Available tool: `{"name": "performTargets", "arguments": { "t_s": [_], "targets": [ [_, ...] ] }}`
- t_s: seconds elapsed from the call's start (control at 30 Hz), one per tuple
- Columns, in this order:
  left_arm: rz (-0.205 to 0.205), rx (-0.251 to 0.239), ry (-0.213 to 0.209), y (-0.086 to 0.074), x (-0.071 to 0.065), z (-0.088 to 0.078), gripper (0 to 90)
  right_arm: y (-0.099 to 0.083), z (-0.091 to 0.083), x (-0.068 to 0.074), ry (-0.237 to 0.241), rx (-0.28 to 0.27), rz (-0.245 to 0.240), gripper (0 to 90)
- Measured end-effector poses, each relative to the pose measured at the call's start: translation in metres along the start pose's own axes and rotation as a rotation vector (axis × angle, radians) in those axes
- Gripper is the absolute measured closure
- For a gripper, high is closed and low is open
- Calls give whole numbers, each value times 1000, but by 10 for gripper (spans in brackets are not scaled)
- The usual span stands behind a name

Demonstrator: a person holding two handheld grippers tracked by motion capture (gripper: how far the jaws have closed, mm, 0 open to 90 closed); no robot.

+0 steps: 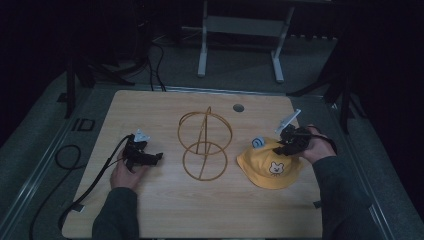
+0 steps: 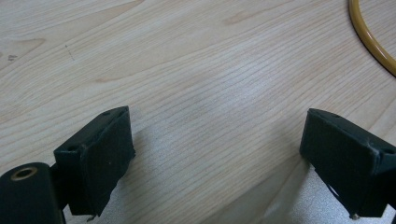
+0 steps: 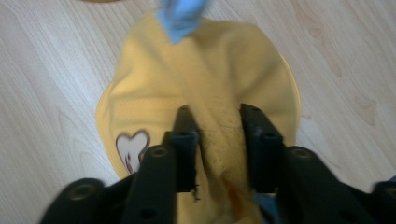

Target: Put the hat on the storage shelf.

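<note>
Yellow hat (image 1: 270, 167) lies on the table (image 1: 165, 210), right of the wire stand (image 1: 205, 145). Right tongs (image 3: 218, 140) pinch a fold of its crown. Fabric judged soft, light, floppy; the bunched fold seems the best hold. Left tongs (image 2: 219, 154) spread, holding nothing.

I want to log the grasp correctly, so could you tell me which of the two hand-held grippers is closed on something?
The right hand-held gripper: its jaws pinch a fold of the yellow hat. The left hand-held gripper stands open over bare table.
</note>
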State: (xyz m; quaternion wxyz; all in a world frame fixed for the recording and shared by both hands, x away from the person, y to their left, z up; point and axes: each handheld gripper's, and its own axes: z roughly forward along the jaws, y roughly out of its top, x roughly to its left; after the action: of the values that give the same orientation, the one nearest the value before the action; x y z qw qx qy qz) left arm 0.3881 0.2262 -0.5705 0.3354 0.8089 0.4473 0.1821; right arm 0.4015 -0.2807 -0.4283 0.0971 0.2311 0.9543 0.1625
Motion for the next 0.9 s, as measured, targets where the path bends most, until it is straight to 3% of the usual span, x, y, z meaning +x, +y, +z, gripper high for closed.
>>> {"name": "performTargets", "arguments": {
  "t_s": [0.9],
  "targets": [
    [0,1,-1,0,0,0,95,7,-32,3,11,-70,-31,745]
  ]
}}
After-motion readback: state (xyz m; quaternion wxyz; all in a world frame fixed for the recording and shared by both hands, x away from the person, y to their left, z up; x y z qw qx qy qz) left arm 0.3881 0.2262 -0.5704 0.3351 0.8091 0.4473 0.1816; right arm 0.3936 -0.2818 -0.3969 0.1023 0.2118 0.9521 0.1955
